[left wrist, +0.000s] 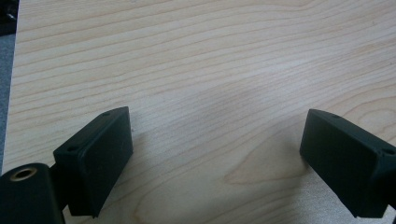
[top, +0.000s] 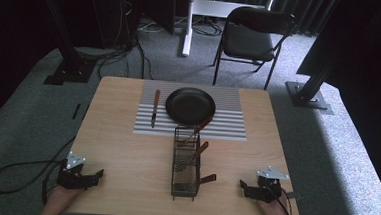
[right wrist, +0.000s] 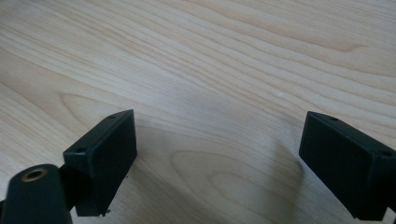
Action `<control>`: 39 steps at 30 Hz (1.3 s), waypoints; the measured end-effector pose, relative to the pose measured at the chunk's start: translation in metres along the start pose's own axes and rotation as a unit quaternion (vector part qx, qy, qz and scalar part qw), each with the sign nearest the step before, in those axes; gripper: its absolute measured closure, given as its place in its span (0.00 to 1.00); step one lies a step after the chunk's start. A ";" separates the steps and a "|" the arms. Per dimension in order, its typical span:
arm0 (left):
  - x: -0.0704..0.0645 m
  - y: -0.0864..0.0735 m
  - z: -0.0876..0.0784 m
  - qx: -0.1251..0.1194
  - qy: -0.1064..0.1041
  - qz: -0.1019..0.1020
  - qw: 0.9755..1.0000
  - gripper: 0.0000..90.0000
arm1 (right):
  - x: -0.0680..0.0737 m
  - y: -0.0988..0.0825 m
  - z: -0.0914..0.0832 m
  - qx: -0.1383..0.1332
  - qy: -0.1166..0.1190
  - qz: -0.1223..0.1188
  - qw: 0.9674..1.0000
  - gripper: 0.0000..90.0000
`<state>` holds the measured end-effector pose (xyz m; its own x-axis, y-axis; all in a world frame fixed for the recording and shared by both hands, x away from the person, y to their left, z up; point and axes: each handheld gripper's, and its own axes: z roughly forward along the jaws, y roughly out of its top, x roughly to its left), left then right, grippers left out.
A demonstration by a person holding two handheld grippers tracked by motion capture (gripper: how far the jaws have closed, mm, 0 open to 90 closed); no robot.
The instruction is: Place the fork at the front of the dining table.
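Both grippers, left [top: 96, 173] and right [top: 242, 183], rest wide open and empty at the table's [top: 126, 148] near corners, the rack [top: 185, 163] midway between, seemingly nearer the right, long axis running near-to-far.

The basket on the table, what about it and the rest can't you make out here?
- Basket, high view: the utensils' working ends are too small and masked by its wire mesh.
- Knife, high view: blade too dark and small for detail.
- Left gripper and right gripper, high view: forearms cut off by the bottom edge.
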<state>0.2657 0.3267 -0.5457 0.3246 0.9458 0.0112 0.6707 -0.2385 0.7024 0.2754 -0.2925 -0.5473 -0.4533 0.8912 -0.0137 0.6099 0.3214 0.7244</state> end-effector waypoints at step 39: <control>0.000 0.000 0.000 0.000 0.000 0.001 1.000 0.10 | 0.024 0.084 -0.026 -0.076 0.066 0.010 0.995 0.16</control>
<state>0.2657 0.3267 -0.5458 0.3257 0.9454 0.0125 0.6703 -0.2402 0.7022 0.2987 -0.2525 -0.4689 -0.5285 0.8446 0.0853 0.5190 0.2420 0.8198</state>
